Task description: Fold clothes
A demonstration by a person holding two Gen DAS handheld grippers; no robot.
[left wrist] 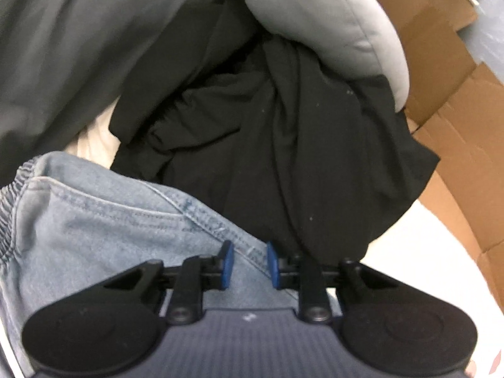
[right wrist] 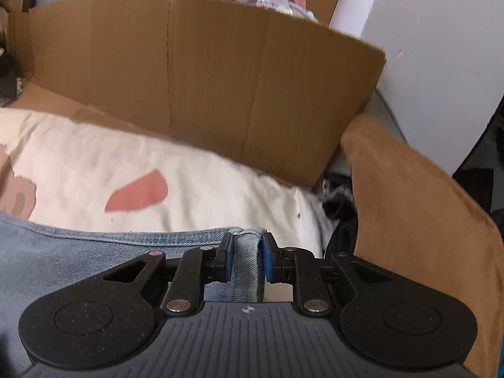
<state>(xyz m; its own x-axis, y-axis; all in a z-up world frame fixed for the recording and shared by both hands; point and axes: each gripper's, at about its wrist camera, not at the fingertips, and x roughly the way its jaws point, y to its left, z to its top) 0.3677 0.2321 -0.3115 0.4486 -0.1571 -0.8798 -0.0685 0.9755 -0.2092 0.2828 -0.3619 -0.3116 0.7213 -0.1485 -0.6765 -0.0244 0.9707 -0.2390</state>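
Nearest both cameras lies the light-blue denim garment with an elastic waistband (left wrist: 94, 220), spread on a cream bedsheet with pink shapes (right wrist: 157, 170). Left gripper (left wrist: 249, 261) straddles a stitched seam, apparently pinching it; right gripper (right wrist: 247, 260) is clenched on a folded denim edge. Black crumpled clothing (left wrist: 267, 157) sits at 12 o'clock, a brown cardboard box (right wrist: 220, 88) beyond. Denim looks soft yet fairly heavy; thick seams and hems should give the surest hold
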